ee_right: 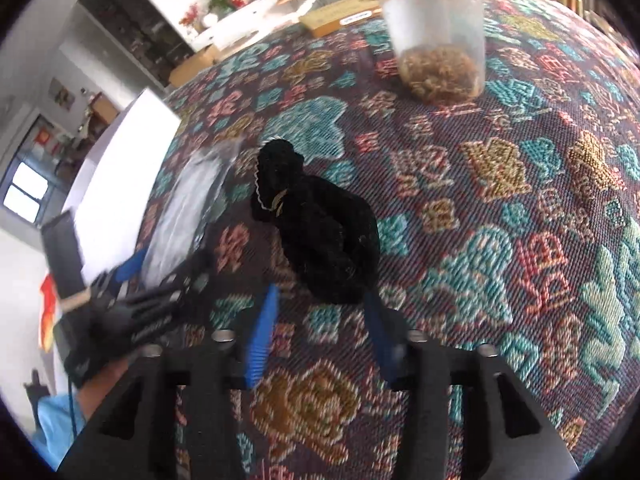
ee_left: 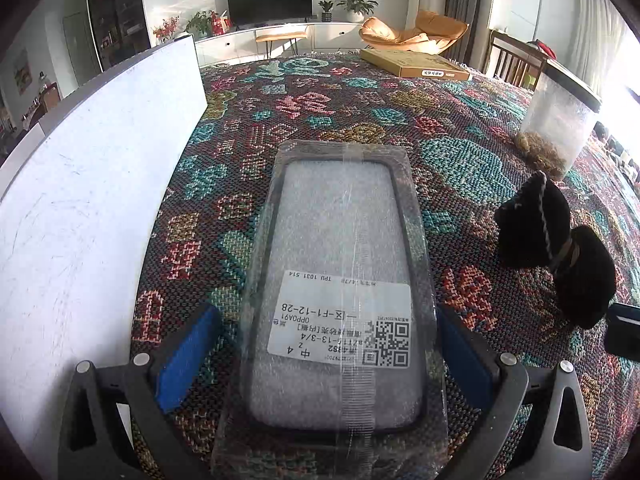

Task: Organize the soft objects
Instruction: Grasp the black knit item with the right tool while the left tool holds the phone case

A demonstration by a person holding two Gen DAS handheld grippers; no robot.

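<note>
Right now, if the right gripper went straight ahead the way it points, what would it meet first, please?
Most likely the black plush toy, lying just beyond the right gripper and its open fingers, though depth is hard to judge.

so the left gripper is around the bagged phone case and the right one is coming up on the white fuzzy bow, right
One thing is off: the bow is black, not white, as the right wrist view shows, with the right gripper open just short of it. The rest holds: in the left wrist view the left gripper has a finger on each side of the bagged phone case.
</note>
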